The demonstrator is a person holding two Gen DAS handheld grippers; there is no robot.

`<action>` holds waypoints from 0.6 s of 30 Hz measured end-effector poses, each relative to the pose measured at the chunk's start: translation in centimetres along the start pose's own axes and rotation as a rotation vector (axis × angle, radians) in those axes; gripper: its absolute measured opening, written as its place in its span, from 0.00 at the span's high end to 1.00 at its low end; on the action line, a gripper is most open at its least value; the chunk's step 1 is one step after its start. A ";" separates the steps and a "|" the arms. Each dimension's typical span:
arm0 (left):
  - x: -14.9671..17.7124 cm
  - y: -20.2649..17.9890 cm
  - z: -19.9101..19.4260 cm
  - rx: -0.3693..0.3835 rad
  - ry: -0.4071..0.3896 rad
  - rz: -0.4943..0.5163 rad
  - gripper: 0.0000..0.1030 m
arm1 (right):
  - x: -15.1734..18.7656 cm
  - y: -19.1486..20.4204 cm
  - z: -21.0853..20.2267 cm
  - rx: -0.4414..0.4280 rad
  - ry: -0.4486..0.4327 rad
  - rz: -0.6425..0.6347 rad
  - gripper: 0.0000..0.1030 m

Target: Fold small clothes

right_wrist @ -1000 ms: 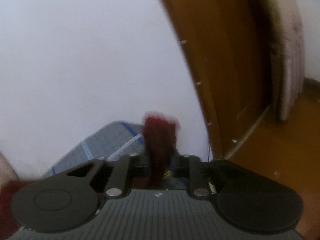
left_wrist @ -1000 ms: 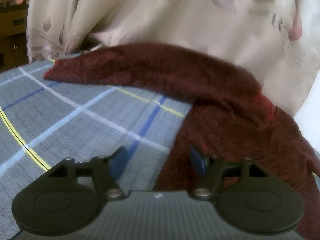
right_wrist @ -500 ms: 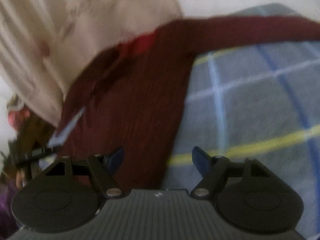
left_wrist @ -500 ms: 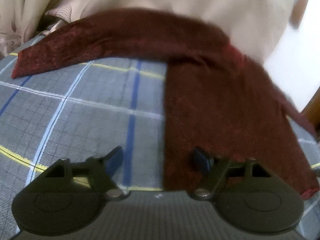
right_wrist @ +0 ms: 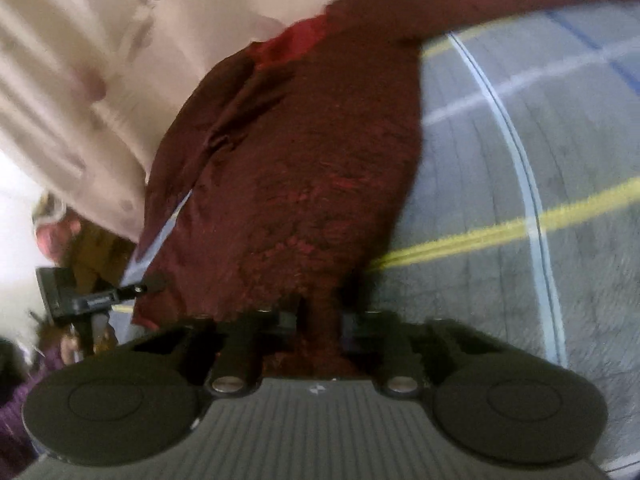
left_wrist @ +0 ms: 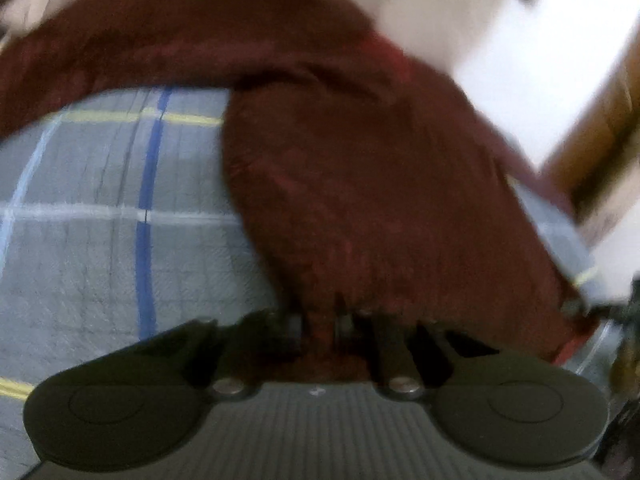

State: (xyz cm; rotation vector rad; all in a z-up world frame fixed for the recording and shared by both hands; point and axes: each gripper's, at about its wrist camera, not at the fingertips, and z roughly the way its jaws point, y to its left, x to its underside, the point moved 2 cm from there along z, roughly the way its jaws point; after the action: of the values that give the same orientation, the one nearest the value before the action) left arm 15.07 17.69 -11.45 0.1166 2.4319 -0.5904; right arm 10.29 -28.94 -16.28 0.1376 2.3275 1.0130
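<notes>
A dark red sweater [left_wrist: 360, 180] lies spread on a grey plaid bed cover [left_wrist: 100, 240], one sleeve stretched to the left and its brighter red collar at the far side. My left gripper [left_wrist: 320, 322] is closing its jaws on a pinch of the near hem, and the fabric is bunched between the pads. In the right wrist view the same sweater [right_wrist: 300, 160] runs away from me, and my right gripper [right_wrist: 320, 320] is closing on the hem near its right side, pads pressing the cloth. Both views are blurred.
Beige patterned fabric [right_wrist: 80, 60] hangs behind the sweater. The plaid cover [right_wrist: 520, 160] extends to the right. A dark tool [right_wrist: 80, 300] shows at the hem's other corner. Wooden furniture [left_wrist: 600, 140] and a white wall stand at the right.
Both grippers stood open over the sweater's hem half a second ago; now each has closed on it. The right gripper had swung down from facing the wall, dropping the sleeve it held.
</notes>
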 end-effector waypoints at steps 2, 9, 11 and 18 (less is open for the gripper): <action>0.3 0.0 0.0 -0.001 -0.023 -0.029 0.88 | -0.1 -0.3 0.2 -0.014 -0.007 0.024 0.82; 2.1 -1.4 -2.7 0.018 -0.100 -0.121 0.90 | 0.3 -0.9 -0.7 -0.065 -0.057 0.096 0.84; 2.7 -2.1 -4.1 0.047 -0.107 -0.136 0.90 | 0.3 -0.3 -1.5 -0.085 -0.079 0.094 0.84; 5.9 -5.3 -8.0 0.053 -0.100 -0.123 0.90 | 1.4 2.5 -6.8 -0.145 -0.155 0.069 0.85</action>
State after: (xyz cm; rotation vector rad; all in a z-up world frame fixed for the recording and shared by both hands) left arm 4.77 16.12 -7.30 -0.0402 2.3393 -0.6992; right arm 4.98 -31.08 -11.59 0.2315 2.1152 1.1589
